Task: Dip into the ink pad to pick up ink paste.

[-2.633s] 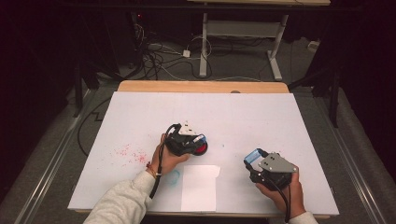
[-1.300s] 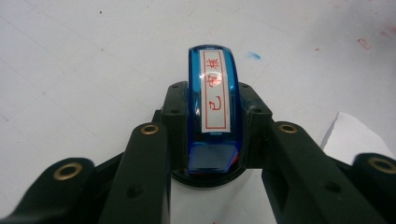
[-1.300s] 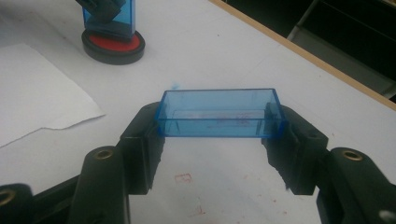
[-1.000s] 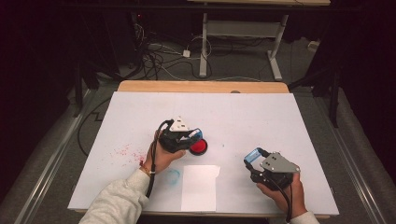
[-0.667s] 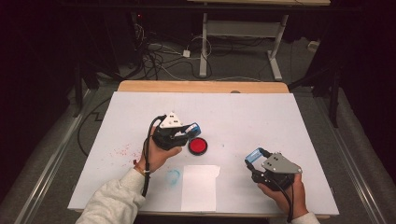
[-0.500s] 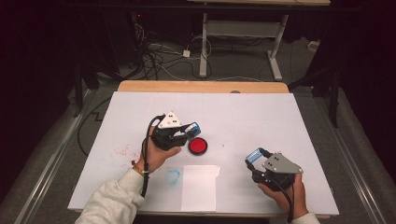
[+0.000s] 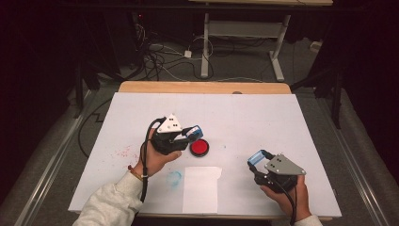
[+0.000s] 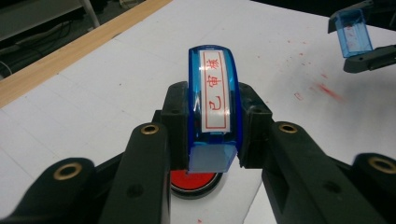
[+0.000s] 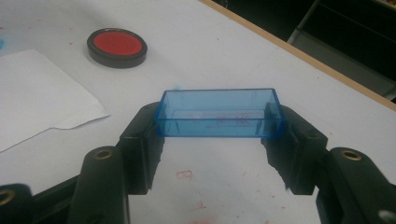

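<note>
- The table (image 7: 263, 117) has a flat white matte top with a bare wooden strip along its far edge; red ink specks and a bluish smudge mark the near-left part
- A sheet of white paper (image 7: 201, 188) lies flat at the near edge, thin and limp, its upper corner cut uneven
- The left gripper (image 7: 184, 135) is clamped on a blue stamp (image 8: 212, 105), its black jaws pressing the two long flat sides; the stamp is hard translucent plastic with a rounded top and a white label printed in red characters
- The right gripper (image 7: 259, 159) is closed across the short ends of a blue cap (image 9: 219, 113), a clear, thin-walled rectangular tray with faint red smears inside, held above the table near the right edge
- The red ink pad (image 7: 199, 147), a round disc in a black rim, sits on the table just below and beside the stamp, between the two grippers
- I judge the stamp light, rigid and a little slick, best held on its flat sides as now; the cap looks more fragile and could crack or pop free if squeezed hard
</note>
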`<state>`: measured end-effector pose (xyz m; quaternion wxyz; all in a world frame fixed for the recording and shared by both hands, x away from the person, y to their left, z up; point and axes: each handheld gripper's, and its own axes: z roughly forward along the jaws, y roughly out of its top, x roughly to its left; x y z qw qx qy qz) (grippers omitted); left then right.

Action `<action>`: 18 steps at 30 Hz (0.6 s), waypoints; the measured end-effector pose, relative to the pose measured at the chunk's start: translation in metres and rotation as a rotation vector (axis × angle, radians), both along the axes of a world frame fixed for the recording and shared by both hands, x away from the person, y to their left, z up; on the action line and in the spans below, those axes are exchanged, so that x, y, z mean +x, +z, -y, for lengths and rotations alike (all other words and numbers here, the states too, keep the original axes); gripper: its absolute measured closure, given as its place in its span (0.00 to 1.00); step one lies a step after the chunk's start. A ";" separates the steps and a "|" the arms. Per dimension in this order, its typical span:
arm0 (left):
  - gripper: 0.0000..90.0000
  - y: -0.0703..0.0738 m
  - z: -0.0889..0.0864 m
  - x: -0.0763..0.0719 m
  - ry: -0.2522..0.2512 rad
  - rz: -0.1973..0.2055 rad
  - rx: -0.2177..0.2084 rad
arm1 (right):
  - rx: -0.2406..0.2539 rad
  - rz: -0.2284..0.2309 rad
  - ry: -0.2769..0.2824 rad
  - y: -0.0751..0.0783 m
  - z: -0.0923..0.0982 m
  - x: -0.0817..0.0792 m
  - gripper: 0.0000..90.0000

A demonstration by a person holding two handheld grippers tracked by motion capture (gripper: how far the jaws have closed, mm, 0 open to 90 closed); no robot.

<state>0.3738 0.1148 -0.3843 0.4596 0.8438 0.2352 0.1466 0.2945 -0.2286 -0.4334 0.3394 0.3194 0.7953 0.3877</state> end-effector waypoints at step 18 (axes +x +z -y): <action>0.76 0.007 -0.001 -0.028 -0.086 0.022 0.003 | -0.011 -0.007 0.005 -0.002 -0.002 0.000 0.45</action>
